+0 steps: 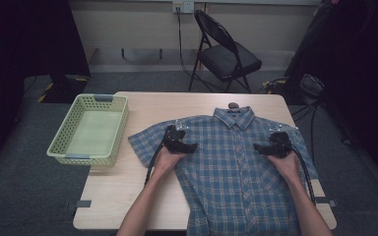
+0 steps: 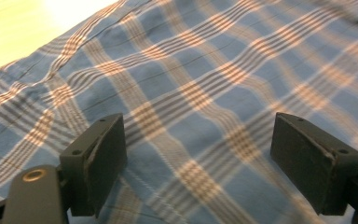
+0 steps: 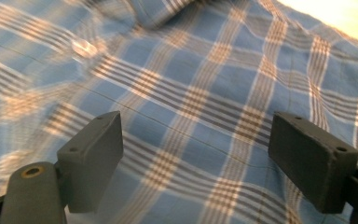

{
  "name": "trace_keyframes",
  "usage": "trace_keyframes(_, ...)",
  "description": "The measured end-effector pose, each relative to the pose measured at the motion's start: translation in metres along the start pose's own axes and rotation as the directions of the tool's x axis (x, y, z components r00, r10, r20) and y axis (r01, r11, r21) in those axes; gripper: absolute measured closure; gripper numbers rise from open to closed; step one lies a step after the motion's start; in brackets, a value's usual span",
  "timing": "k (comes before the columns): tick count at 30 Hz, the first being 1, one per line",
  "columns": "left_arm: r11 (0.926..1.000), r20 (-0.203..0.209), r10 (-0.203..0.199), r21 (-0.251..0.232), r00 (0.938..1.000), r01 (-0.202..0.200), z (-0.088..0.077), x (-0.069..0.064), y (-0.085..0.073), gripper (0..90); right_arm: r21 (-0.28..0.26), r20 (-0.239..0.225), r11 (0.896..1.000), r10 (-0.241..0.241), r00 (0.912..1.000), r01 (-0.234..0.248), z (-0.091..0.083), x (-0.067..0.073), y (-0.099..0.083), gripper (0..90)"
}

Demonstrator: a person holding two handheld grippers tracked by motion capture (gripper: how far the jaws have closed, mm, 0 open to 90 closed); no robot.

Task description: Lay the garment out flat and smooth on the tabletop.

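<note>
A blue plaid short-sleeved shirt (image 1: 236,162) lies flat and face up on the wooden table (image 1: 123,191), collar at the far side. My left gripper (image 1: 193,146) hovers over the shirt's left chest, jaws pointing toward the middle. In the left gripper view its jaws (image 2: 198,163) stand wide apart over the cloth with nothing between them. My right gripper (image 1: 257,147) is over the shirt's right chest, pointing inward. The right gripper view has its jaws (image 3: 196,163) wide apart above the plaid fabric (image 3: 191,93), gripping nothing. A clear button (image 3: 85,47) shows at upper left.
A pale green plastic basket (image 1: 89,129) sits empty at the table's left edge. A black folding chair (image 1: 224,54) stands beyond the far edge. Cables trail from both grippers along the forearms. Bare tabletop lies left of the shirt.
</note>
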State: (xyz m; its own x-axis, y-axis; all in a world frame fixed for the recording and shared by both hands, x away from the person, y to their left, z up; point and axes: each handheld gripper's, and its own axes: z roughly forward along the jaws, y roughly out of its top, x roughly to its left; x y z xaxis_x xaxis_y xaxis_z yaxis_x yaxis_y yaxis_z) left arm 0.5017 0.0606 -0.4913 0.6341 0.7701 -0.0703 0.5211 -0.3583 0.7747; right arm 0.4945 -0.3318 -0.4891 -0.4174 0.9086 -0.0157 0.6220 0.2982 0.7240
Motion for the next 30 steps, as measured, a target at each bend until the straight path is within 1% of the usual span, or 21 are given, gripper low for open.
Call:
trace_keyframes(1, 0.9998, -0.009, 0.017, -0.011, 0.9998, -0.017, -0.005, -0.004, 0.001, 16.6, -0.013, -0.026, 1.0, 0.009, 0.9996, -0.01, -0.005, 0.0, 0.001, 17.1)
trace_keyframes(2, 0.9989, -0.021, 0.045, -0.01, 0.9988, -0.045, -0.012, -0.008, 0.001, 16.5, -0.023, -0.055, 0.999, 0.021, 0.9983, -0.023, -0.011, 0.001, 0.003, 17.2)
trace_keyframes(3, 0.9981, -0.013, 0.059, -0.016, 0.9982, -0.059, -0.019, -0.011, 0.001, 16.5, -0.029, -0.086, 0.999, 0.026, 0.996, -0.029, -0.016, 0.003, 0.004, 17.5)
trace_keyframes(4, 0.9978, -0.005, 0.065, -0.011, 0.9979, -0.065, -0.025, -0.015, 0.001, 16.7, -0.021, -0.105, 1.0, 0.018, 0.9943, -0.02, -0.022, 0.006, 0.006, 17.5)
trace_keyframes(5, 0.9981, 0.006, 0.061, -0.009, 0.9981, -0.061, -0.031, -0.02, 0.0, 17.2, -0.016, -0.112, 1.0, 0.006, 0.9937, -0.008, -0.029, 0.009, 0.006, 17.5)
trace_keyframes(7, 0.9982, 0.041, 0.06, -0.012, 0.9974, -0.059, -0.042, -0.03, -0.006, 18.5, -0.046, -0.127, 0.999, -0.016, 0.9917, 0.01, -0.042, 0.015, 0.002, 18.2)
trace_keyframes(8, 0.9977, 0.057, 0.067, -0.007, 0.9961, -0.067, -0.046, -0.036, -0.011, 19.6, -0.048, -0.128, 0.999, -0.015, 0.9916, 0.009, -0.049, 0.018, -0.002, 19.3)
trace_keyframes(10, 0.9961, 0.098, 0.088, -0.005, 0.9913, -0.088, -0.054, -0.049, -0.022, 21.1, -0.06, -0.159, 0.998, -0.009, 0.9872, 0.0, -0.061, 0.021, -0.013, 19.5)
trace_keyframes(12, 0.9942, 0.107, 0.107, 0.0, 0.9885, -0.108, -0.061, -0.063, -0.032, 22.6, -0.054, -0.17, 0.999, -0.013, 0.9854, 0.004, -0.07, 0.025, -0.027, 20.3)
trace_keyframes(13, 0.9924, 0.118, 0.122, 0.003, 0.9855, -0.123, -0.064, -0.069, -0.036, 22.7, -0.048, -0.172, 0.999, -0.017, 0.9849, 0.008, -0.073, 0.027, -0.034, 20.3)
trace_keyframes(15, 0.9908, 0.125, 0.134, 0.0, 0.9831, -0.135, -0.068, -0.076, -0.041, 24.4, -0.04, -0.176, 0.999, -0.015, 0.9843, 0.008, -0.077, 0.031, -0.048, 20.4)
trace_keyframes(17, 0.9873, 0.121, 0.154, 0.021, 0.9807, -0.158, -0.066, -0.079, -0.044, 25.5, -0.044, -0.135, 0.999, -0.034, 0.9903, 0.029, -0.078, 0.035, -0.059, 20.6)
trace_keyframes(18, 0.9858, 0.112, 0.156, 0.044, 0.9814, -0.162, -0.061, -0.078, -0.045, 26.6, -0.032, -0.11, 0.998, -0.054, 0.9925, 0.051, -0.076, 0.036, -0.063, 20.5)
trace_keyframes(19, 0.9853, 0.103, 0.146, 0.074, 0.9838, -0.154, -0.055, -0.076, -0.046, 26.5, -0.006, -0.093, 0.998, -0.062, 0.9938, 0.062, -0.073, 0.036, -0.065, 20.5)
trace_keyframes(20, 0.9833, 0.108, 0.139, 0.103, 0.9844, -0.15, -0.049, -0.074, -0.048, 25.9, 0.01, -0.082, 0.998, -0.061, 0.9948, 0.062, -0.07, 0.035, -0.067, 20.5)
trace_keyframes(21, 0.9824, 0.096, 0.161, 0.08, 0.9823, -0.169, -0.047, -0.072, -0.048, 24.3, 0.014, -0.07, 0.998, -0.065, 0.9954, 0.066, -0.067, 0.033, -0.068, 18.9)
trace_keyframes(22, 0.9834, 0.091, 0.154, 0.082, 0.9838, -0.162, -0.045, -0.071, -0.047, 24.0, -0.003, -0.067, 0.998, -0.056, 0.9961, 0.056, -0.066, 0.03, -0.07, 19.8)
trace_keyframes(23, 0.9817, 0.091, 0.158, 0.092, 0.9832, -0.167, -0.043, -0.069, -0.043, 24.0, -0.006, -0.057, 0.999, -0.043, 0.9974, 0.043, -0.066, 0.027, -0.07, 19.6)
trace_keyframes(25, 0.9855, 0.082, 0.146, 0.076, 0.9859, -0.152, -0.039, -0.065, -0.042, 24.5, -0.009, -0.046, 0.999, -0.045, 0.998, 0.044, -0.064, 0.022, -0.069, 19.2)
trace_keyframes(27, 0.9884, 0.077, 0.142, 0.043, 0.9869, -0.146, -0.035, -0.06, -0.042, 24.7, -0.011, -0.04, 0.999, -0.042, 0.9983, 0.042, -0.061, 0.016, -0.067, 18.7)
trace_keyframes(30, 0.9881, 0.076, 0.146, 0.038, 0.9864, -0.149, -0.032, -0.055, -0.039, 26.8, -0.009, -0.03, 1.0, -0.029, 0.9991, 0.029, -0.056, 0.002, -0.063, 17.9)
